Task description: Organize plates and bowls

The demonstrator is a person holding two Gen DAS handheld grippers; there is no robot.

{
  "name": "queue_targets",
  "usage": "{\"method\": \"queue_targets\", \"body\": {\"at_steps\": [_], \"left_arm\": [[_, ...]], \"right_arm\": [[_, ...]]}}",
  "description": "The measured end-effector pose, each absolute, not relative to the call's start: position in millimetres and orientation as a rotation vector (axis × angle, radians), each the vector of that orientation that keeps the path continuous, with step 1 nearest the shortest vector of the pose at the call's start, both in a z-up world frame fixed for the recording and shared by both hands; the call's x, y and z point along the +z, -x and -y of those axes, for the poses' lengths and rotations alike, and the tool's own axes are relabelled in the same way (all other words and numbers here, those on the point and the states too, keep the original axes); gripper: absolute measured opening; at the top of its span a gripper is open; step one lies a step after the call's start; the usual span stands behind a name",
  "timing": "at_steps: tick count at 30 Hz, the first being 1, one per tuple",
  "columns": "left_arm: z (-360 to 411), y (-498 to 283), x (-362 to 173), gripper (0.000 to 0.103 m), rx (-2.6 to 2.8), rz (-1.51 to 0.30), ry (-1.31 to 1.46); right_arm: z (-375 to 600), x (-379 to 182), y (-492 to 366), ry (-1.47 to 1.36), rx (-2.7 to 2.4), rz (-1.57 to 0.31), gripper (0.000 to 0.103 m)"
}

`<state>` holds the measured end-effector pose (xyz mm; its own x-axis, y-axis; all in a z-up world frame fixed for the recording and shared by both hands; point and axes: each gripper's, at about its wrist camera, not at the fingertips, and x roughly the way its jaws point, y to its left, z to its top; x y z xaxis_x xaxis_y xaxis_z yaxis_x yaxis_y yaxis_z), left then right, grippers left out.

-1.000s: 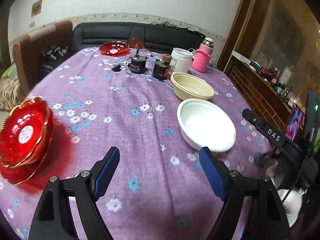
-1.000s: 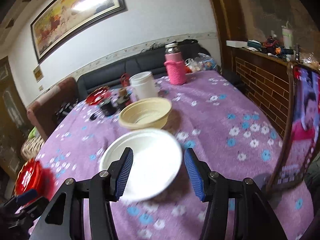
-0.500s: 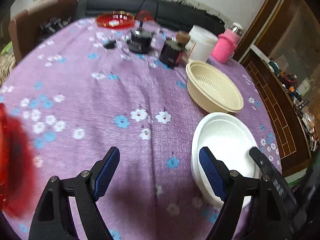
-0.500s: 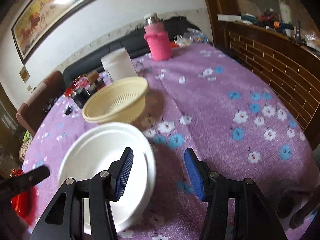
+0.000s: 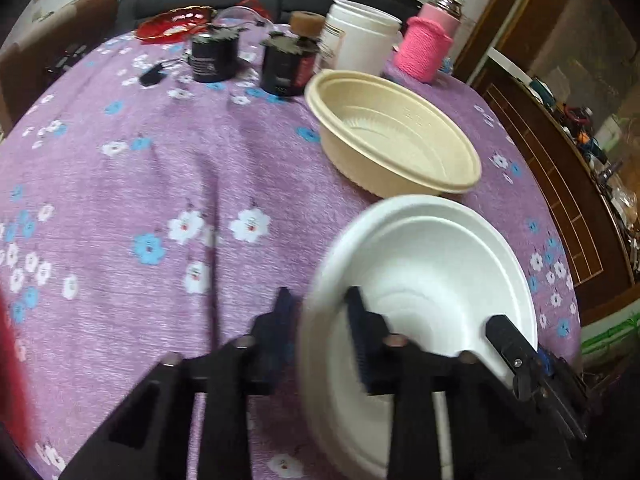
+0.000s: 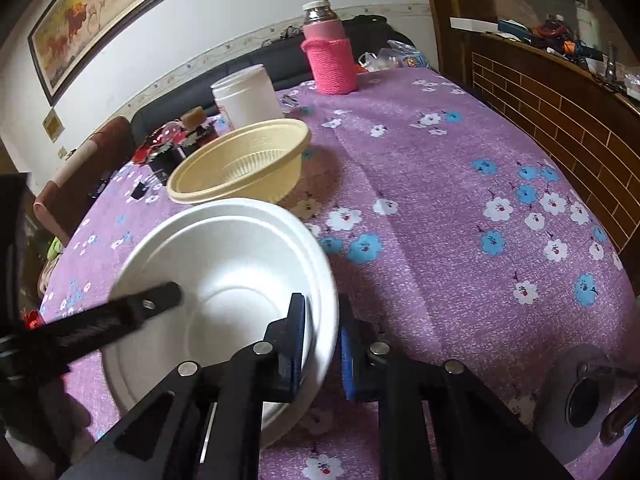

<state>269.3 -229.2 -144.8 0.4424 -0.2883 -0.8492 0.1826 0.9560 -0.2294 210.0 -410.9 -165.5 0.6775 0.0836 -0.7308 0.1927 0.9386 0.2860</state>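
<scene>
Big round table [image 5: 120, 184] under a purple flowered cloth fills the view, and at its near edge sits the white bowl [image 5: 440, 272], rim touching or all but touching the cream bowl [image 5: 396, 140] just behind it. Both tools are on the white one now! The left gripper [image 5: 316, 312] has just been closing, and its blue pads pinch the bowl's left rim, one pad outside, one inside. Across the dish, the right gripper [image 6: 322, 320] has likewise just been closing and clamps the opposite rim the same way. So a two-sided grip is set, yet the bowl looks to be resting on the cloth, so the lift looks not yet begun.

My read: the sorting is barely under way. The two bowls stand unstacked, and a red plate [image 5: 174, 24] waits at the far side, well apart, beyond the dark jars [image 5: 212, 58]. A red blur at the left edge may be more plates; too smeared to tell.
</scene>
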Motion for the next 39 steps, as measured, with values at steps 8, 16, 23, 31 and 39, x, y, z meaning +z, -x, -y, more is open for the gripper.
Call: {"method": "queue_targets", "body": {"at_steps": [8, 16, 23, 31, 39], "left_arm": [[231.4, -256.5, -136.8, 0.012, -0.28, -1.028, 0.058], [214.6, -232.1, -119.3, 0.009, -0.24, -0.962, 0.009], [178.4, -205.4, -100.8, 0.009, -0.216, -0.937, 0.028], [134.6, -158.5, -73.2, 0.009, -0.199, -0.861, 0.036], [65.1, -117.1, -53.8, 0.009, -0.148, -0.814, 0.11]], "right_arm": [[413.1, -167.0, -208.2, -0.394, -0.044, -0.823, 0.013], [404.7, -165.7, -205.3, -0.452, 0.066, -0.778, 0.012], [379.3, -154.0, -195.1, -0.474, 0.157, -0.763, 0.012], [334.3, -129.1, -156.0, -0.446, 0.191, -0.751, 0.013], [276.3, -98.2, -132.3, -0.368, 0.268, -0.731, 0.013]]}}
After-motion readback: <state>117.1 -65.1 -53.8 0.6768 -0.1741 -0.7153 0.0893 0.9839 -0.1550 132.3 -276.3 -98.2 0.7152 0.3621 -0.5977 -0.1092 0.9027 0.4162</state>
